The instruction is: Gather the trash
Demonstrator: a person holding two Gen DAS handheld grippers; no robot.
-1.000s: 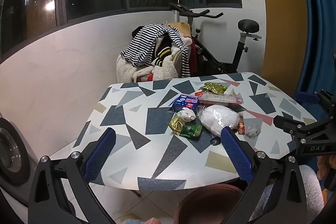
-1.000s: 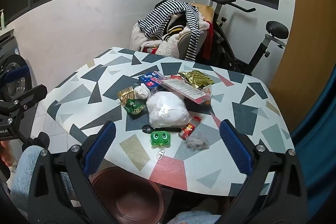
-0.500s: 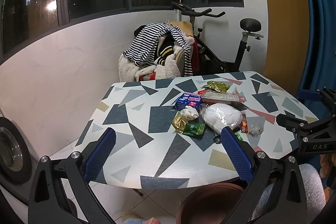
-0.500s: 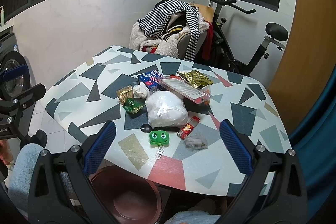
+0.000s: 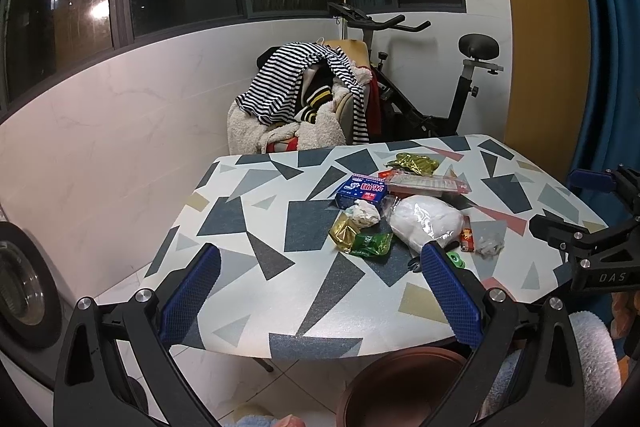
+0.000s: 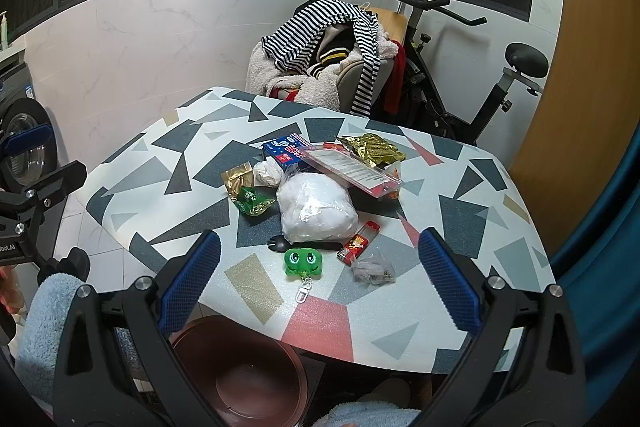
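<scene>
Now slightly nearer the trash pile (image 6: 316, 195), seemingly; both tools (image 5: 320, 291) (image 6: 320, 283) wide, empty.

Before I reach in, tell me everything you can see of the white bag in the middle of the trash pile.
The white bag is a rounded, lumpy bundle of clear, glossy plastic film stuffed with something white and soft-looking; the contents can't be identified. It lies on its side on the table, the biggest item in the pile. The flat clear packet rests against its far edge, the black spork pokes out from under its near edge, and the crumpled tissue sits at its far left. No gripper touches it.
</scene>
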